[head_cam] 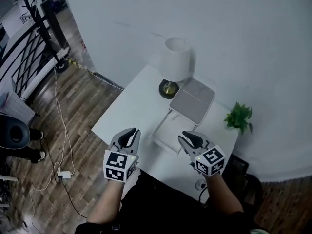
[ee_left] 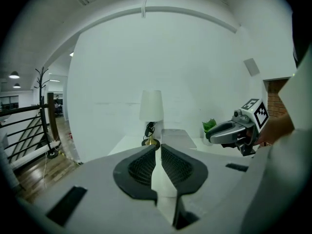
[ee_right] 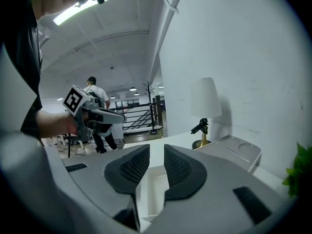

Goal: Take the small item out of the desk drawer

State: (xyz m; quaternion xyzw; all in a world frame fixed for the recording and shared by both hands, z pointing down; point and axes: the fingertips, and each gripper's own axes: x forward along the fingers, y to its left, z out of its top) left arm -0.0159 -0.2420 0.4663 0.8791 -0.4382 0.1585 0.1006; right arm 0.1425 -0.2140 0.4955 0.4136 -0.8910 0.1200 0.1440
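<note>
1. On the one white desk (head_cam: pixel 124 112) against the wall stand one lamp (head_cam: pixel 174 62) with a white shade and a brass foot, one small green plant (head_cam: pixel 239 117) at the far right corner, and one grey box (head_cam: pixel 192 100) between them, just beside the lamp's foot.
2. One white drawer (head_cam: pixel 160 126) stands pulled out from under the grey box toward the person. The right gripper view looks down into it (ee_right: pixel 153 189) and shows only pale walls and floor. The small item cannot be made out in any view.
3. Two grippers hang over the near edge of the desk, one on each side of the drawer, each with one marker cube.
4. The left gripper (head_cam: pixel 130 133) is to the left of the drawer. In its own view its jaws (ee_left: pixel 158 150) are closed to a thin slit at the tips, with nothing between them.
5. The right gripper (head_cam: pixel 189 139) is to the right of the drawer. Its jaws (ee_right: pixel 157 152) stand partly apart and hold nothing; the drawer shows through the gap.
6. Each gripper shows in the other's view, well apart from it.
7. On the wooden floor to the left lies one white cable (head_cam: pixel 62 130) running to a power strip, and one black coat stand (head_cam: pixel 41 18) rises beside a railing.
</note>
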